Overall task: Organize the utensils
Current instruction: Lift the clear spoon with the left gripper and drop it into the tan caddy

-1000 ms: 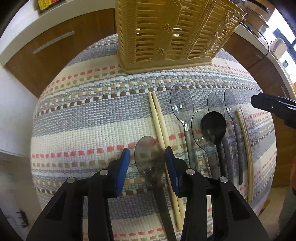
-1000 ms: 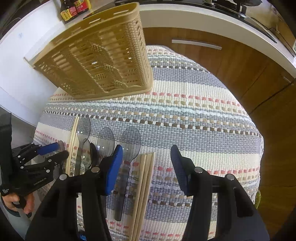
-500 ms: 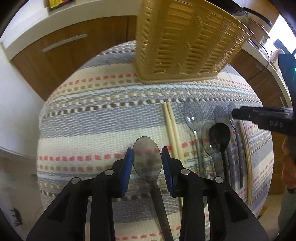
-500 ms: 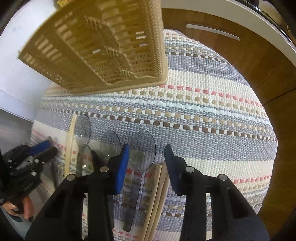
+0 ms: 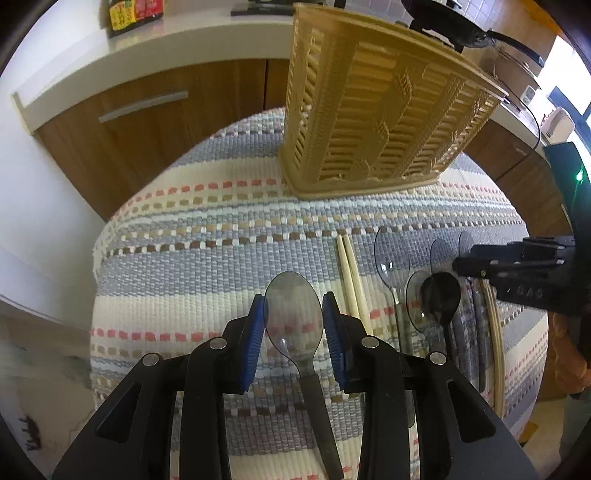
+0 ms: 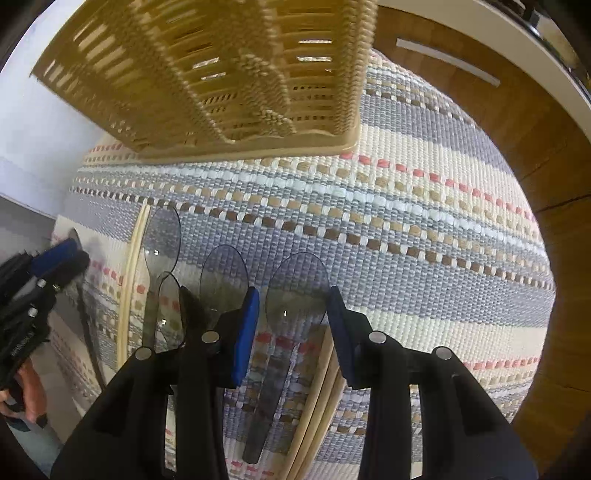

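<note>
We see a tabletop covered by a woven cloth (image 5: 207,236) striped in grey, cream, tan and coral. Behind it run brown wooden cabinets (image 5: 155,122) with a metal handle (image 5: 144,107), topped by a white counter (image 5: 147,48). On that counter stand bottles (image 5: 135,13) with yellow and red labels at the left, and a dark pan (image 5: 465,35) at the right. At the far right a bright window (image 5: 565,88) lets in daylight. To the left of the cloth we see a white wall (image 5: 33,206). In the right wrist view the same cabinets (image 6: 517,122) curve around the cloth, with a second handle (image 6: 447,62) under the white counter edge.
</note>
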